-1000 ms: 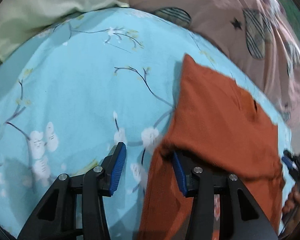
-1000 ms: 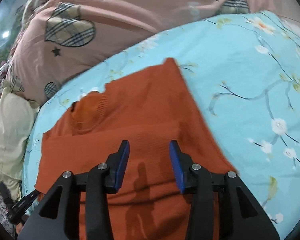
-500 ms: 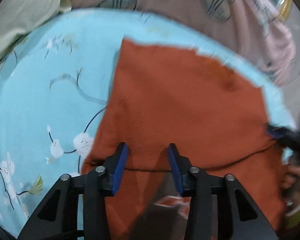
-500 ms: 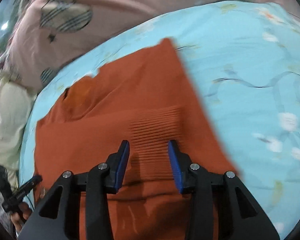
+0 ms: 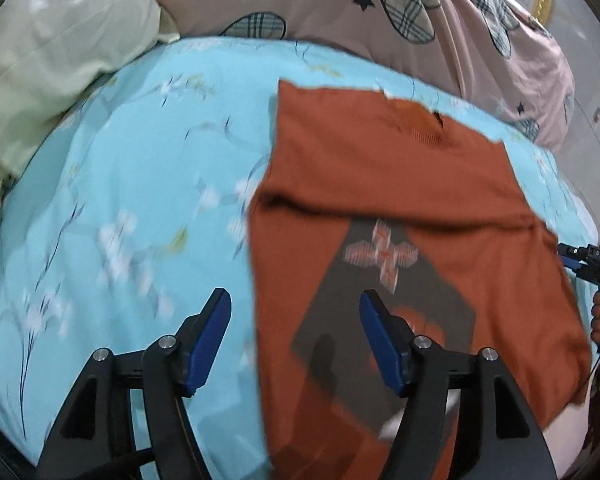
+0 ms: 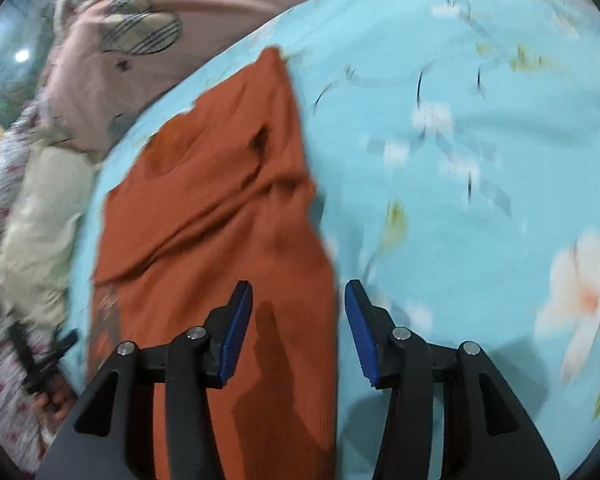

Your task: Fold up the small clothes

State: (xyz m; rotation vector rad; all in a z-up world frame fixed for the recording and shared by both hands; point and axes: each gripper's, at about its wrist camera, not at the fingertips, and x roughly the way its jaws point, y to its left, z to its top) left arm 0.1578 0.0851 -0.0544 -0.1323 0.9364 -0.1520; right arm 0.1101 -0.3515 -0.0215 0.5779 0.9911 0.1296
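Observation:
An orange knit sweater [image 5: 400, 168] lies flat on the light blue floral bedsheet [image 5: 132, 184]. Its lower part is folded up and shows a grey patch with a cross pattern [image 5: 380, 256]. My left gripper [image 5: 296, 312] is open and empty, straddling the sweater's left edge. My right gripper [image 6: 298, 304] is open and empty over the sweater's right edge [image 6: 228, 208]. The right gripper also shows at the far right of the left wrist view [image 5: 580, 260].
A pink quilt with plaid hearts [image 5: 340, 4] is bunched along the far side of the bed. A pale yellow pillow [image 5: 48, 52] lies at the far left. The blue sheet [image 6: 480, 160] stretches right of the sweater.
Both grippers have pulled back from the sweater and opened wider. The left one swung left to the sweater's left edge. The right one shifted right to its right edge.

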